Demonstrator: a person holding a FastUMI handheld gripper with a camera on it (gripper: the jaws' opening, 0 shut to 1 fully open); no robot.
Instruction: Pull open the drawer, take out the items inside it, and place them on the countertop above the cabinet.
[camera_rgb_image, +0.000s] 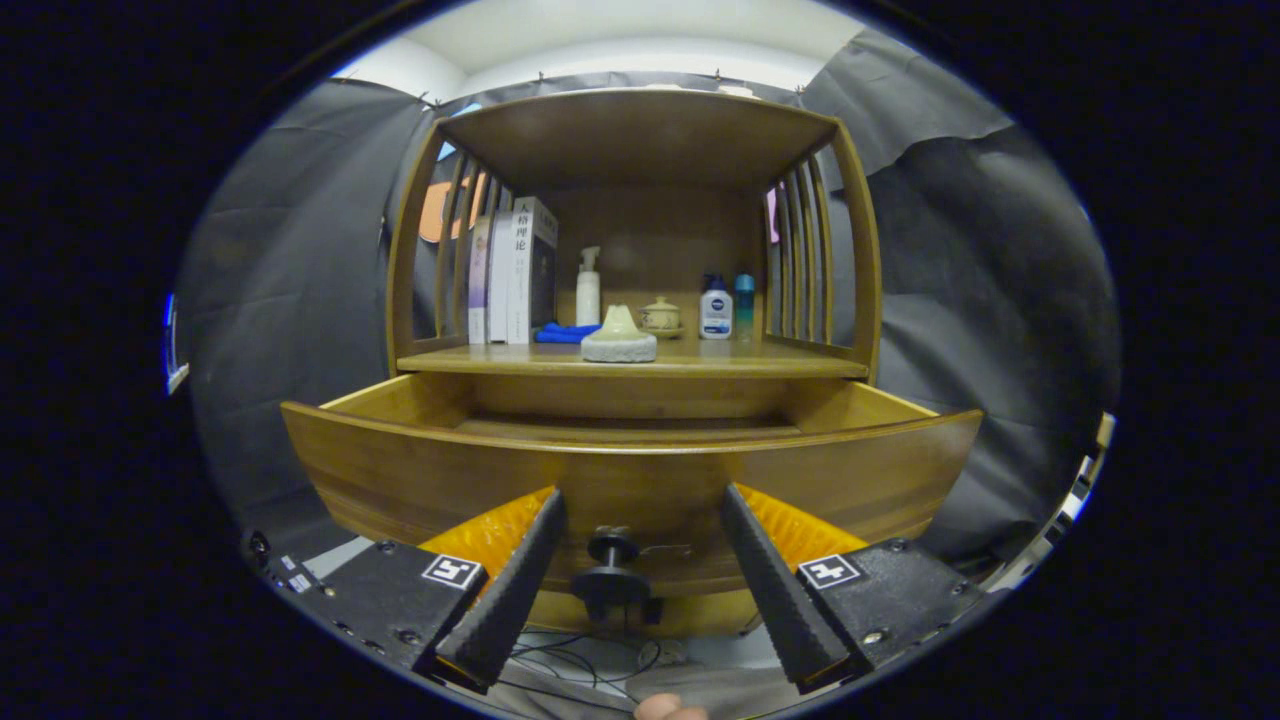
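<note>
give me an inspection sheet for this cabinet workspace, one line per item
Surface: wooden countertop above the drawer, partly occupied.
Job's things: drawer pulled open; its inside is hidden behind the front panel; knob sits between the fingers, untouched.
Clutter: books, blue cloth, spray bottle, pale cone-shaped object, small lidded jar, lotion bottle, teal bottle.
Grippers: gripper open, fingers either side of the knob.
Cables: thin black wires below the drawer.
Surroundings: black cloth wall.
</note>
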